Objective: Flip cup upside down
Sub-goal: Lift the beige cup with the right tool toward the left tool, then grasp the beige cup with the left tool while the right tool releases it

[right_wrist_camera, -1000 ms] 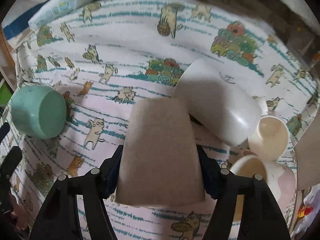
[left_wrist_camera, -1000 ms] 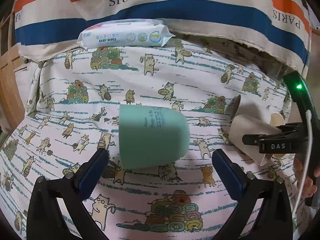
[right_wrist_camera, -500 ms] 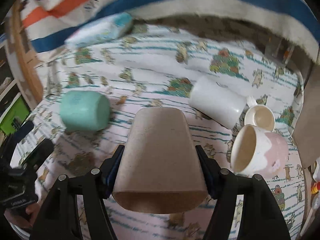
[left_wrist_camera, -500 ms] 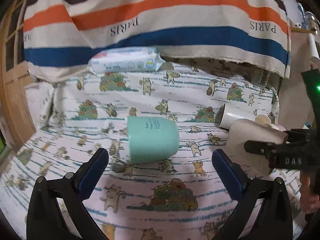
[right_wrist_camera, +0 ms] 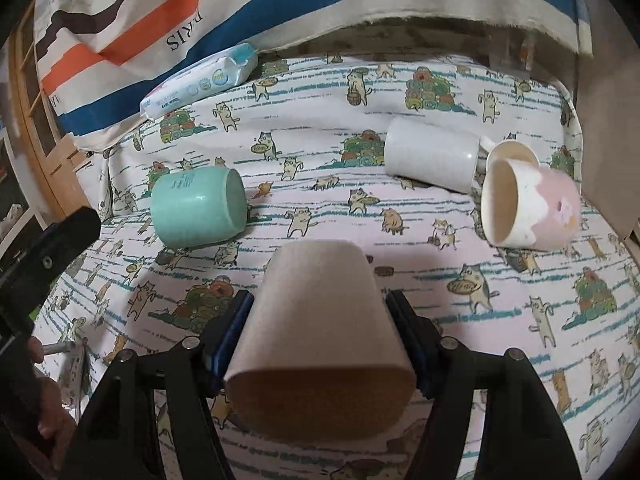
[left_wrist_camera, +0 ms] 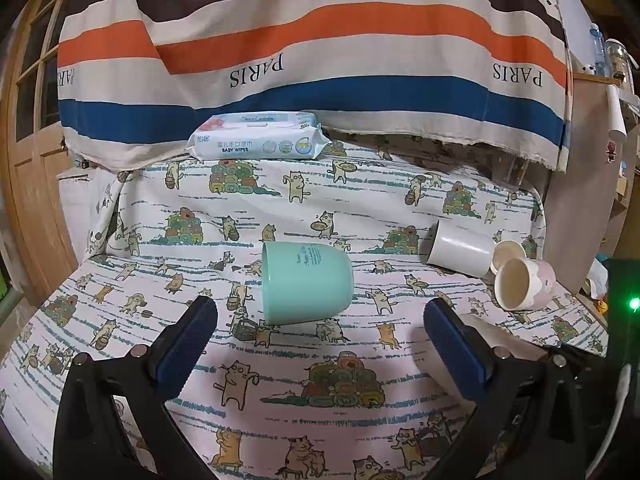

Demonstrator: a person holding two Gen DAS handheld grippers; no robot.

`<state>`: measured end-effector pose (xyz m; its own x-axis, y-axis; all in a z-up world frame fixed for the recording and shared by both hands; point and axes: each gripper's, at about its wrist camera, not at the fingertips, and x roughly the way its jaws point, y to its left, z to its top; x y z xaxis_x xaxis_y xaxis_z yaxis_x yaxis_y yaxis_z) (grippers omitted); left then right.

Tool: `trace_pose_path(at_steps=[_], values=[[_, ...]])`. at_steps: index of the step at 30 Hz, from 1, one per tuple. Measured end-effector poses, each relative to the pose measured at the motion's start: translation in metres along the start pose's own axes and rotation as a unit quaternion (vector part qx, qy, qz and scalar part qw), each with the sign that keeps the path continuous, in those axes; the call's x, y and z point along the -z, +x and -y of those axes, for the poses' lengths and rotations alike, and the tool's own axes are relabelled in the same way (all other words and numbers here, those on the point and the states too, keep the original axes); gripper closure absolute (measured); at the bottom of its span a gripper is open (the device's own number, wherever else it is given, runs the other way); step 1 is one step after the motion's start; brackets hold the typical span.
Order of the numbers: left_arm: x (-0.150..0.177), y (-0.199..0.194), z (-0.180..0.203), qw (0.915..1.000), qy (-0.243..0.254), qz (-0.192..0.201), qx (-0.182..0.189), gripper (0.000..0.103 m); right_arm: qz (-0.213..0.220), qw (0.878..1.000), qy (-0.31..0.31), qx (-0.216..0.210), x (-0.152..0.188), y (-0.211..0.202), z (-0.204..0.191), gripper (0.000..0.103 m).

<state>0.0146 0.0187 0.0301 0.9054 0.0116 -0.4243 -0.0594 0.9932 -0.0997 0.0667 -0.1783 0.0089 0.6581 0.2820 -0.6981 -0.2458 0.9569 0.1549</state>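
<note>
Cup (right_wrist_camera: 320,340), the tan one, sits squeezed between the two blue pads of the right tool (right_wrist_camera: 320,332). It is held up above the cat-print cloth (right_wrist_camera: 500,300) on the bench, and I cannot see it touching the cloth. Its wide, rounded end points back at the camera and its narrow end points away, so its long way runs straight out along the tool's fingers. I cannot tell for sure which end is the open one. The left tool (left_wrist_camera: 320,340) is spread wide and holds nothing. A green cup (left_wrist_camera: 306,282) lies on its side just ahead of that tool, between the fingers but not touching them. Far off to the right a white cup (right_wrist_camera: 432,154) lies on its side, touching a small cream cup (right_wrist_camera: 514,152) and a pink and cream cup (right_wrist_camera: 528,208). A pack of baby wipes (left_wrist_camera: 258,142) rests at the back by the striped cloth (left_wrist_camera: 320,40). I think the right hand must tip its wrist to stand the tan cup mouth down on the cloth.
</note>
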Motion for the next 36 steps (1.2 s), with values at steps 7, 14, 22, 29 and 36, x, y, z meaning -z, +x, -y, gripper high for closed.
trace_pose_path(at_steps=[7, 14, 22, 29, 36], values=[[-0.002, -0.002, -0.001, 0.9999, -0.011, 0.000, 0.006, 0.001, -0.007, 1.000, -0.008, 0.014, 0.008, 0.003, -0.010, 0.034], [-0.003, -0.005, 0.001, 1.0000, -0.002, -0.002, 0.006, 0.001, 0.019, 1.000, -0.015, -0.005, 0.006, -0.014, -0.001, 0.021], [-0.006, -0.005, 0.006, 0.9999, -0.001, -0.011, 0.001, 0.001, 0.108, 0.994, 0.001, 0.033, -0.005, -0.055, 0.054, 0.019], [-0.010, 0.006, 0.027, 0.9984, 0.009, -0.054, -0.014, 0.001, 0.191, 0.976, 0.004, 0.105, 0.000, -0.075, 0.103, 0.017], [-0.019, 0.024, 0.052, 0.9935, -0.003, -0.113, -0.013, 0.001, 0.250, 0.959, 0.016, 0.131, 0.008, -0.087, 0.120, 0.000]])
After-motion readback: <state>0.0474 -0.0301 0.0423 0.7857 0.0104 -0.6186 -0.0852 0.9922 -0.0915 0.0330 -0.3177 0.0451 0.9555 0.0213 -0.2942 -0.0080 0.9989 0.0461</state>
